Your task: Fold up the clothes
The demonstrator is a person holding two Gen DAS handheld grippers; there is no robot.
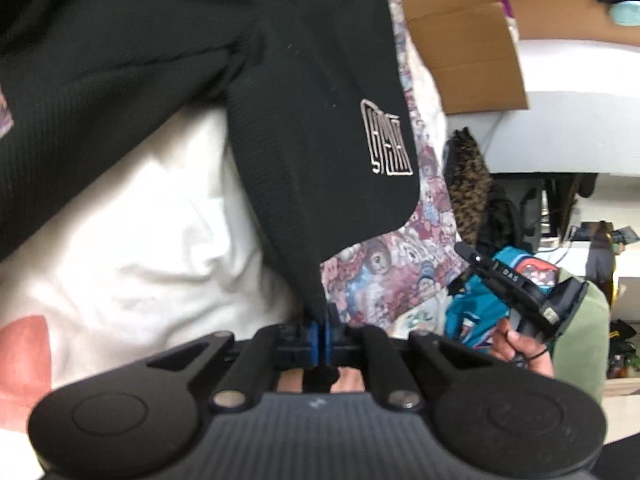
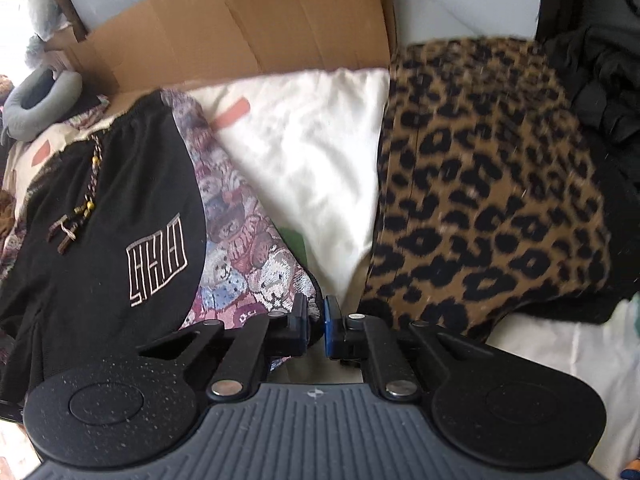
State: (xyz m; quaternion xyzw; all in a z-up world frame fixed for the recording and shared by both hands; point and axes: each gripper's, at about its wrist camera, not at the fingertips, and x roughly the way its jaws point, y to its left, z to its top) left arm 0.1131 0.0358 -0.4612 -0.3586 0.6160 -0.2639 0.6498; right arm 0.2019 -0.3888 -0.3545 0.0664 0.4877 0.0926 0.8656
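Observation:
Black shorts with a pale line logo hang in the left wrist view, lifted off the white bedding. My left gripper is shut on their lower corner, the blue pads pinching the fabric. In the right wrist view the same shorts lie over a teddy-bear patterned cloth, their beaded drawstring on top. My right gripper has its jaws nearly together on the dark-edged corner of that patterned cloth. The left wrist view shows the right gripper beside the patterned cloth, held by a hand.
A folded leopard-print garment lies right of the white bedding. Flattened cardboard leans behind. Dark clothes pile at the far right, a grey neck pillow at the far left. A teal garment sits near the hand.

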